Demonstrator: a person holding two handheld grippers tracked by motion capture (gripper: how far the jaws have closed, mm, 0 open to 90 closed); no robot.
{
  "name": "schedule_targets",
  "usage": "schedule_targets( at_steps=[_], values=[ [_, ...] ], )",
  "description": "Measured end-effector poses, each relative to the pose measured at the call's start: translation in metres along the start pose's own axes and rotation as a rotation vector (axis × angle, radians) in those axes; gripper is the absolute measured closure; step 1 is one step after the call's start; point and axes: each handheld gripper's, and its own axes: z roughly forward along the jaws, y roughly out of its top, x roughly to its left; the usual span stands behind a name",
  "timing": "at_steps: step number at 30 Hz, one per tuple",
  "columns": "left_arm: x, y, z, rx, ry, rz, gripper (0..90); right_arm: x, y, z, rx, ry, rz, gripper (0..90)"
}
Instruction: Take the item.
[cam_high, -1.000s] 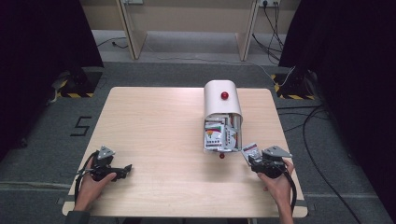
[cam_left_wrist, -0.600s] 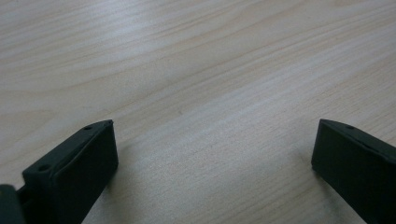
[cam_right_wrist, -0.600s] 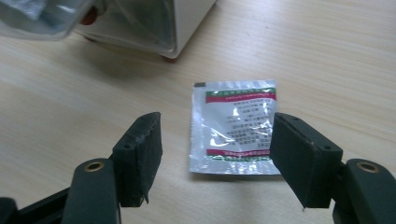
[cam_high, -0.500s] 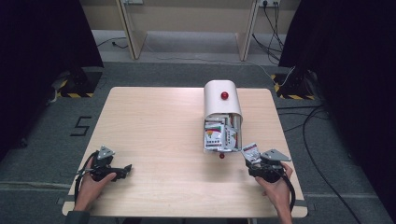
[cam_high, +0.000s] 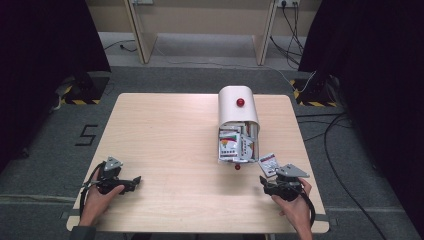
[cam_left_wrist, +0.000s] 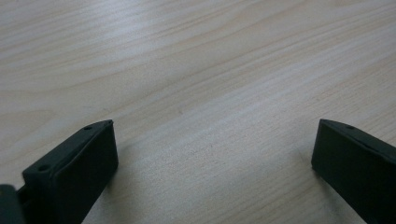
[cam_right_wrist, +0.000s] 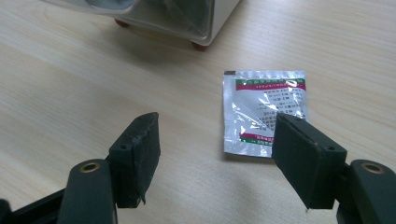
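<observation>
- High view: my right gripper (cam_high: 270, 179) sits near the table's (cam_high: 165, 135) front right corner, w/ the sachet (cam_high: 268, 162) lying flat on the wood just ahead of it, close to the open mouth of the white dispenser box (cam_high: 238, 120). More packets are stacked inside the box. My left gripper (cam_high: 131, 181) rests well apart at the front left, nothing near it.
- Left gripper view: jaws stand wide apart over bare wood, nothing between them – released, idle.
- Right gripper view: my jaws have just been opening and stand spread; the sachet (cam_right_wrist: 264, 109) lies ahead, its near edge partly behind my right-hand jaw, but no pad presses on it, so it's let go and not gripped.
- Looks: small squarish foil/plastic pouch, shiny silver-white, crinkled film catching glare, green + red bands top and bottom, fine print too small to read.
- Handling, my guess: v. light, thin, floppy, slick film. Lying flat it gives little to bite on, so it may skid on the wood if nudged. Not fragile as such, but a hard pinch on the filled middle could burst it or crease it.
- Where I'd grab: a sealed edge or a corner, approaching low and tilted, one jaw sliding under the near edge.
</observation>
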Motion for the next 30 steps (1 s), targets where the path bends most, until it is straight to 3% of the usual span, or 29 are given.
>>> schedule_targets(
  at_steps=[14,21,30],
  values=[
    [0.000,0.000,0.000,0.000,0.000,0.000,0.0,0.005,-0.011,-0.004,0.008,0.015,-0.009,31.0],
    [0.000,0.000,0.000,0.000,0.000,0.000,0.0,0.003,-0.020,-0.007,-0.002,0.023,0.022,16.9],
    [0.000,0.000,0.000,0.000,0.000,0.000,0.0,0.005,-0.032,-0.010,0.003,0.029,0.004,16.2]
  ],
)
